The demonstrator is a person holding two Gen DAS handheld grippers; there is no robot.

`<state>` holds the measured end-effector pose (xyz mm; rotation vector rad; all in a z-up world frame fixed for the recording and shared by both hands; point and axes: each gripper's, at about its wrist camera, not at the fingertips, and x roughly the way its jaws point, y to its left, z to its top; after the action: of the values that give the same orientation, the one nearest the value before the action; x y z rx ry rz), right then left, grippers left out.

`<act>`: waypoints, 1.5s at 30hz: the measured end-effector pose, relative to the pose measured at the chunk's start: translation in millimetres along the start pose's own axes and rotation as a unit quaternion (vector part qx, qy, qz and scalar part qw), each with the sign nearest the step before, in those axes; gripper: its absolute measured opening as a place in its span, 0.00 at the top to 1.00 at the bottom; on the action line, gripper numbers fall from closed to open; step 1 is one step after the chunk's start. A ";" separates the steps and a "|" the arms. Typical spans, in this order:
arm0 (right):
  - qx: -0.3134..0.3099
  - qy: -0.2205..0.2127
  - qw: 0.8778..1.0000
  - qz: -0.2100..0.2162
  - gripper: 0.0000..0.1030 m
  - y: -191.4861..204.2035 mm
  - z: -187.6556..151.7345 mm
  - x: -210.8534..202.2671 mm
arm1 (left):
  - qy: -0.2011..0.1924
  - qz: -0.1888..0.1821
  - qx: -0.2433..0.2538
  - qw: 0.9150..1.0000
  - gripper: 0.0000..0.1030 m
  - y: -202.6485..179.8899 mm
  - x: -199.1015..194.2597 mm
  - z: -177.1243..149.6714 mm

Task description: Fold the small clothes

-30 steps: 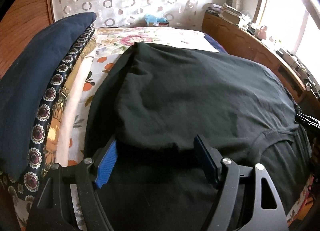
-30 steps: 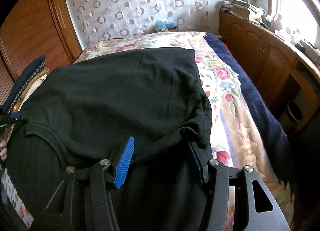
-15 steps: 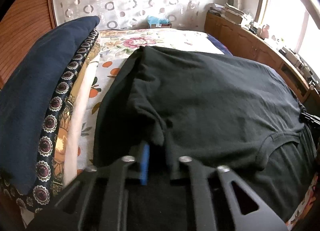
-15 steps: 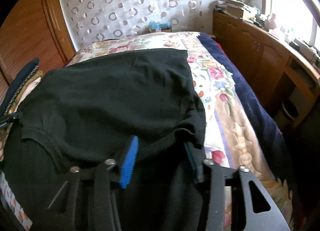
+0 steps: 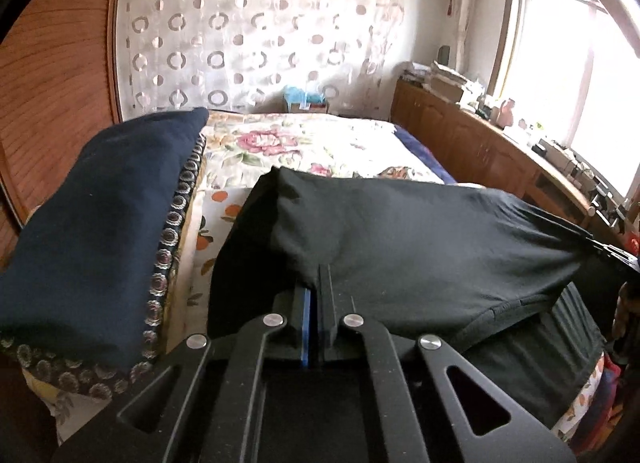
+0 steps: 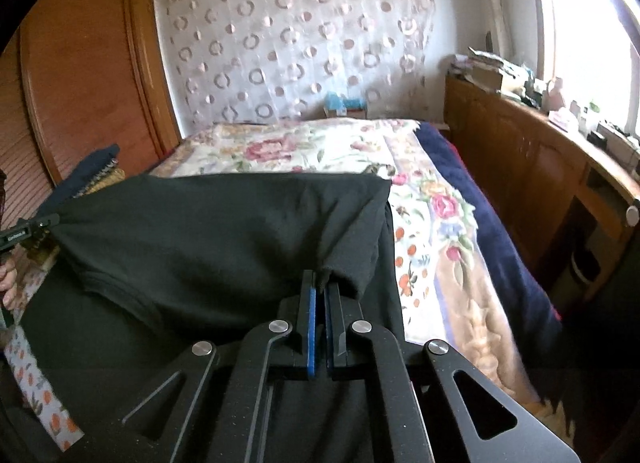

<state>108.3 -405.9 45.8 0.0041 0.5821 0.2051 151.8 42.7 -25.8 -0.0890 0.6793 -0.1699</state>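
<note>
A black T-shirt (image 5: 400, 239) lies across the floral bedspread (image 5: 304, 143), folded back over itself. My left gripper (image 5: 316, 283) is shut on the shirt's folded edge at its left shoulder corner and holds it raised. My right gripper (image 6: 320, 283) is shut on the shirt (image 6: 224, 235) at the right corner, also raised. The cloth hangs stretched between the two grippers. The neckline (image 6: 120, 295) shows on the lifted layer. The right gripper shows at the right edge of the left wrist view (image 5: 612, 251); the left gripper shows at the left edge of the right wrist view (image 6: 28, 231).
A stack of folded textiles topped by a navy one (image 5: 100, 223) sits left of the shirt. A wooden wardrobe (image 6: 80, 83) stands on the left. A wooden cabinet (image 6: 540, 167) with clutter runs along the window on the right. A patterned curtain (image 6: 296, 43) hangs behind the bed.
Both grippers closed on the shirt's near edge, left first, then right. Both lifted the edge up off the bed, stretching the cloth between them.
</note>
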 end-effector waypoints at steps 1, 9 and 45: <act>-0.001 -0.006 1.000 -0.001 0.97 3.4 -1.7 -5.4 | -0.003 -0.001 0.000 1.000 0.98 0.2 -2.5 0.2; -0.009 -0.036 0.999 0.005 0.97 6.2 -22.3 -47.0 | -0.027 -0.001 0.009 1.000 0.98 -3.2 -35.4 -3.8; -0.042 0.049 0.998 0.009 0.97 15.4 -52.9 -63.2 | 0.032 0.029 0.025 0.999 0.96 -12.0 -59.2 -83.1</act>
<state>25.0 -405.9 37.0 -0.0825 0.6706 0.2477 52.5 39.7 -52.0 -0.0161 0.7397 -0.1338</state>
